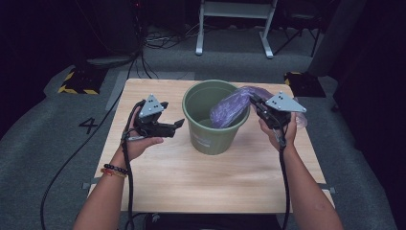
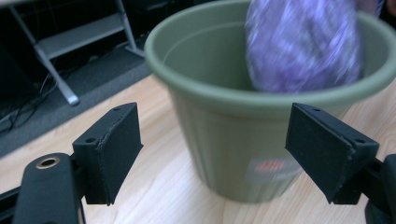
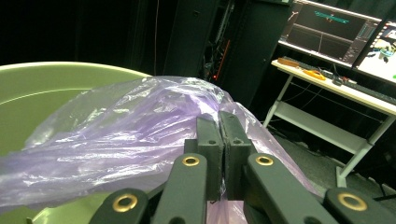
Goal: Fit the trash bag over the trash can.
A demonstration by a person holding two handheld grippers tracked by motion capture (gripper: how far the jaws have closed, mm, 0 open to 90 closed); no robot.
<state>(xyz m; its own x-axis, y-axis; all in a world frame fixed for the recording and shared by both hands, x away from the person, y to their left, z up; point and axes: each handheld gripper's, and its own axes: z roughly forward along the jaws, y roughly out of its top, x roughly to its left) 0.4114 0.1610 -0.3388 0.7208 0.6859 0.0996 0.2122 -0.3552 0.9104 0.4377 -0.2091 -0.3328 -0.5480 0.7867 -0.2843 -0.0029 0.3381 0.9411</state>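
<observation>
Light wood table [image 1: 191,182] – green bucket [image 1: 210,134] stands near its middle.

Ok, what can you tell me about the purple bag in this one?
The bag is thin, translucent purple plastic, crumpled and shiny. It drapes over the right rim of the green bucket, one end hanging down inside and the other trailing outside toward the table's right edge. The right gripper is shut on a fold of it at the rim. The left gripper is open, facing the bucket and clear of the bag.
</observation>
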